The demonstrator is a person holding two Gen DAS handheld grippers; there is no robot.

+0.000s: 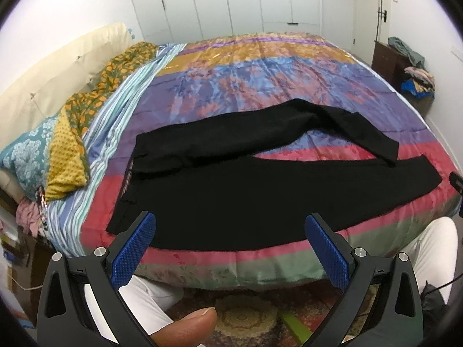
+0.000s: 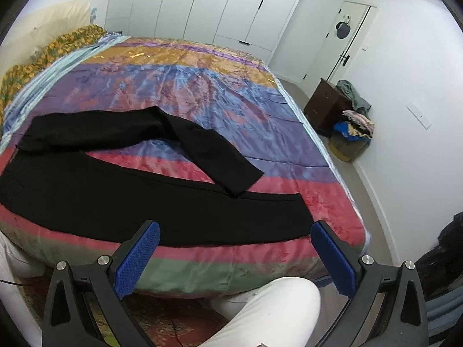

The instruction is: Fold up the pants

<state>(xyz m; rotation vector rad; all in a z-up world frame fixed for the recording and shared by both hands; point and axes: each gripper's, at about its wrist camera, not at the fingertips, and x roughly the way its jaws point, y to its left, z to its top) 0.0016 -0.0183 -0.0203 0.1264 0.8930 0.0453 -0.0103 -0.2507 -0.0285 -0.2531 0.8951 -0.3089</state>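
The black pants (image 1: 231, 190) lie flat on the bed (image 1: 260, 72), near its front edge. One leg lies straight. The other leg bends and its end rests on the straight one. The left gripper (image 1: 230, 231) and right gripper (image 2: 235, 238) hang over the front edge, each with fingers spread wide, holding nothing.

both fisheye views are evenly and fairly brightly lit by soft indoor light with no source in sight, and dark vignette corners ring frames whose straight lines bow hard toward the edges. the satin bedspread (image 1: 260, 66) throws pale glare along its creases, while the black pants (image 1: 231, 196) swallow detail into a near flat patch. the left edge of the left wrist view smears, and the thumb (image 1: 185, 326) at its bottom is soft.
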